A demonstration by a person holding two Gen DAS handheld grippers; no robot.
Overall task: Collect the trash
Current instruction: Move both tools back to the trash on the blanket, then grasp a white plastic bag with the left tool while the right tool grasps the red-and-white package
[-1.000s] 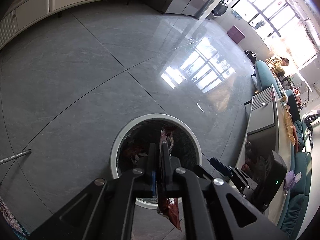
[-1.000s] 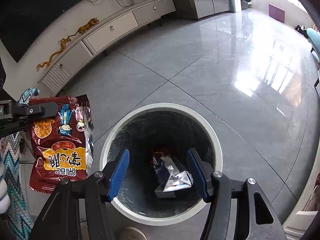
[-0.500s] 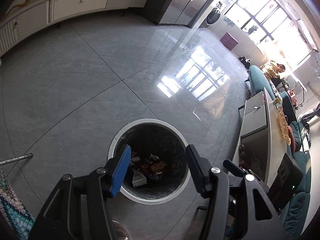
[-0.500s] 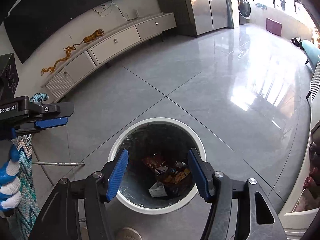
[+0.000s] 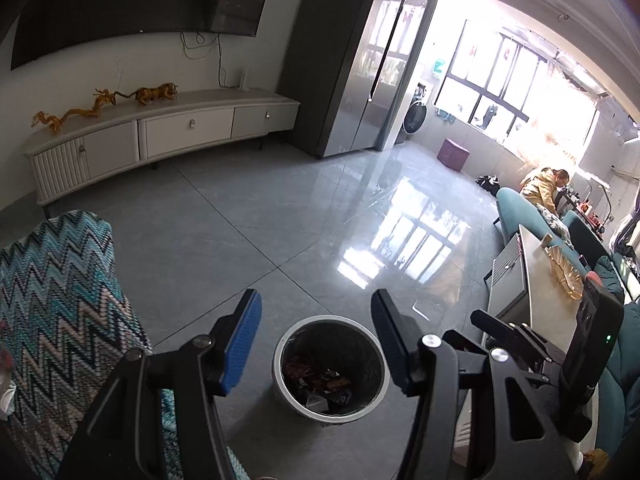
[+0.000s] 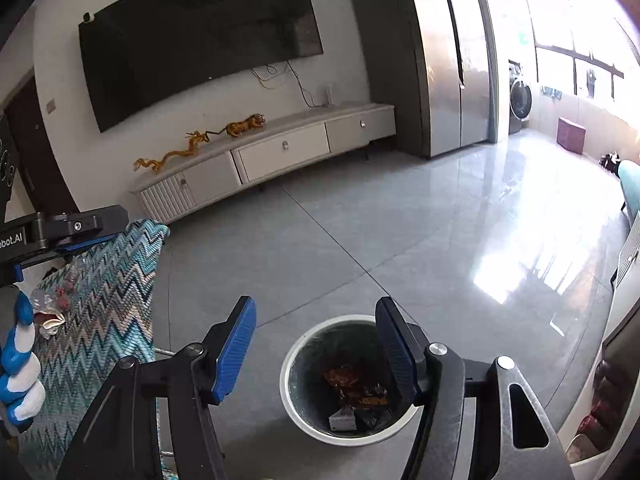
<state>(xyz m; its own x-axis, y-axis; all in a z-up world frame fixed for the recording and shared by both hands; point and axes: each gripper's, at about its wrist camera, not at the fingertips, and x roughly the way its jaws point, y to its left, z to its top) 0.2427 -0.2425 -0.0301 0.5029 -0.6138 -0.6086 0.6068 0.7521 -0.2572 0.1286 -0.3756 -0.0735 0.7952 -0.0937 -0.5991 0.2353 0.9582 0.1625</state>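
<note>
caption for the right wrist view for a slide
Open right tool above the trash bin, wrappers inside; more litter on the zigzag cloth.

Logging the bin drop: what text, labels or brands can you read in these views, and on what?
"obot.AI": on the left gripper body, cut off at the right wrist view's left edge.
Wrappers in the trash bin: print too small and blurred to read.
Nothing else readable.
</note>
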